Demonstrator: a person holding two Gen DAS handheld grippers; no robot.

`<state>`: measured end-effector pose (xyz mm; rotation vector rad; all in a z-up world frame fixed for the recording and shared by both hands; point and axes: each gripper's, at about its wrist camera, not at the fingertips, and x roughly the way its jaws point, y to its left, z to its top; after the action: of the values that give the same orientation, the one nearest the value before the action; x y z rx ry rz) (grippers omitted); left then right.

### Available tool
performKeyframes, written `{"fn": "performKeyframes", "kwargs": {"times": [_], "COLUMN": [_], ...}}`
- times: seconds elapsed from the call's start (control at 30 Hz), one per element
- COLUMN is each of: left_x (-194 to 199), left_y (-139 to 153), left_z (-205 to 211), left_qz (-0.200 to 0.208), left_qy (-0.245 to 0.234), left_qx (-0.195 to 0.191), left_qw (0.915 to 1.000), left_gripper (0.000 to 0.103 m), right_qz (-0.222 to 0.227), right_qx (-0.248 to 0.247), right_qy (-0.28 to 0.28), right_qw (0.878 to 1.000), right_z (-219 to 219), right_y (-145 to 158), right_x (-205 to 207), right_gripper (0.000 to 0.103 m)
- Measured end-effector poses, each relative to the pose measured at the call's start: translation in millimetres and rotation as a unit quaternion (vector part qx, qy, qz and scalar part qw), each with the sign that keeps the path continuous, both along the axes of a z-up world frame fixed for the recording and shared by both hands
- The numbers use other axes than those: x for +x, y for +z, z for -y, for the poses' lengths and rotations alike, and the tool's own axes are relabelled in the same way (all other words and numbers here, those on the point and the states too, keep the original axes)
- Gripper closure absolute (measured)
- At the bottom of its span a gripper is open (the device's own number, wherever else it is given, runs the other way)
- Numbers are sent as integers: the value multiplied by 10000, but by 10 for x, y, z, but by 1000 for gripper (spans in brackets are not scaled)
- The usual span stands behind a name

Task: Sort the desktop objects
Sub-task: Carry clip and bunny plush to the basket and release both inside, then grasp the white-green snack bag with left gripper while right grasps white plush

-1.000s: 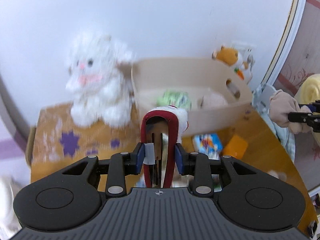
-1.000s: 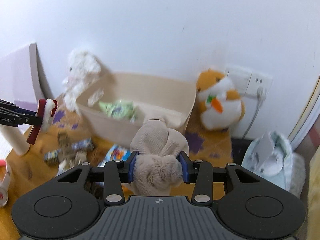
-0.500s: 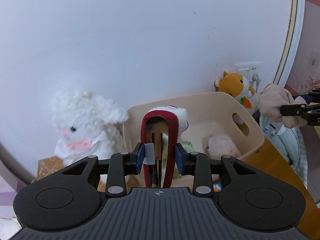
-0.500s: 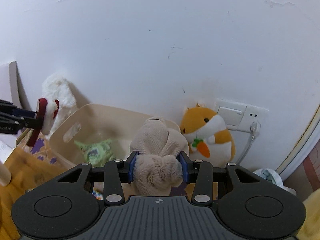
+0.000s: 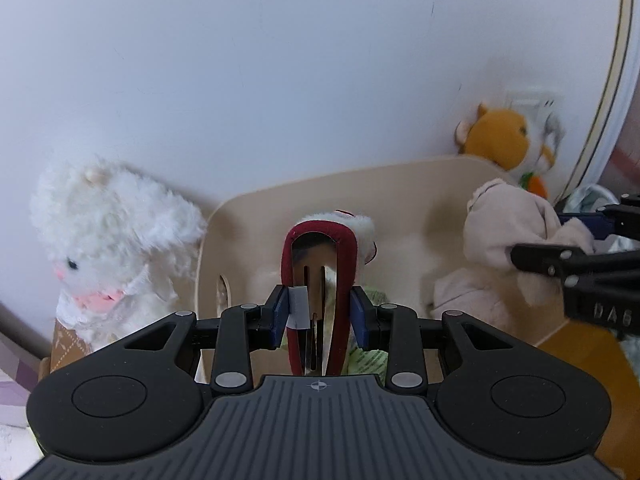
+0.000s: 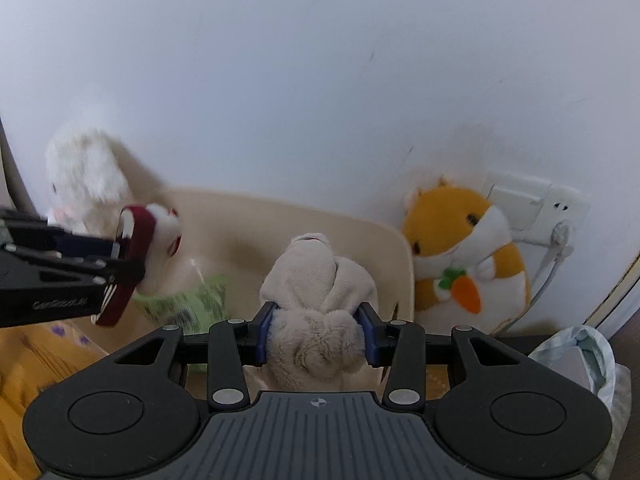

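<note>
Bin (image 6: 400,264) against the wall — lamb toy (image 6: 84,176) left, hamster toy (image 6: 460,248) right, packet (image 6: 188,304) inside.

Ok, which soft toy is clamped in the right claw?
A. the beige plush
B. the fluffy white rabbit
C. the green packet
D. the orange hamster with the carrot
A: the right claw pinches the beige plush above the cream bin.
</note>
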<state>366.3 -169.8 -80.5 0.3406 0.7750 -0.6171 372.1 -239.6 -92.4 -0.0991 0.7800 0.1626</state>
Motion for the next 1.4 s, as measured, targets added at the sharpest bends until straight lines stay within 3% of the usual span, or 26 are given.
{"fn": "performKeyframes", "kwargs": {"times": [0.1,0.13,0.17,0.2,0.27,0.37,0.47,0.67,0.87,1.03,1.4], "left_x": [17,11,2,-3,-23,-54,-92,-280,-566,-886,-1459], "left_y": [-80,-90,-91,-87,-57,1,53,129,286,334,57], "left_z": [51,55,54,50,37,9,-38,-195,-492,-701,-957], "left_qz": [-52,-27,-14,-29,15,47,-107,-44,-175,-199,-641], "left_qy": [-15,-32,-68,-86,-48,25,28,-52,-19,-126,-139], "left_qx": [80,81,49,9,-94,-233,-295,-250,-376,-318,41], "left_qw": [10000,10000,10000,10000,9999,9997,9995,9997,9991,9992,9978], "left_gripper": [67,65,59,53,32,26,26,25,25,25,25], "right_qz": [-92,-114,-121,-111,-100,-33,54,305,379,171,-592], "right_qx": [-117,-145,-161,-166,-223,-205,-66,211,127,186,431], "right_qy": [36,46,74,115,188,190,185,133,0,-166,-491], "right_qw": [9999,9998,9998,9997,9995,9996,9998,9992,9992,9995,9961], "right_z": [-51,-63,-68,-66,-70,-40,21,221,412,565,702], "right_y": [-93,-103,-118,-129,-137,-109,-58,81,117,41,-156], "right_x": [12,-3,-10,-12,-42,-130,-245,-583,-1022,-1415,-2015], "right_gripper": [61,53,45,43,32,11,0,0,0,0,0]}}
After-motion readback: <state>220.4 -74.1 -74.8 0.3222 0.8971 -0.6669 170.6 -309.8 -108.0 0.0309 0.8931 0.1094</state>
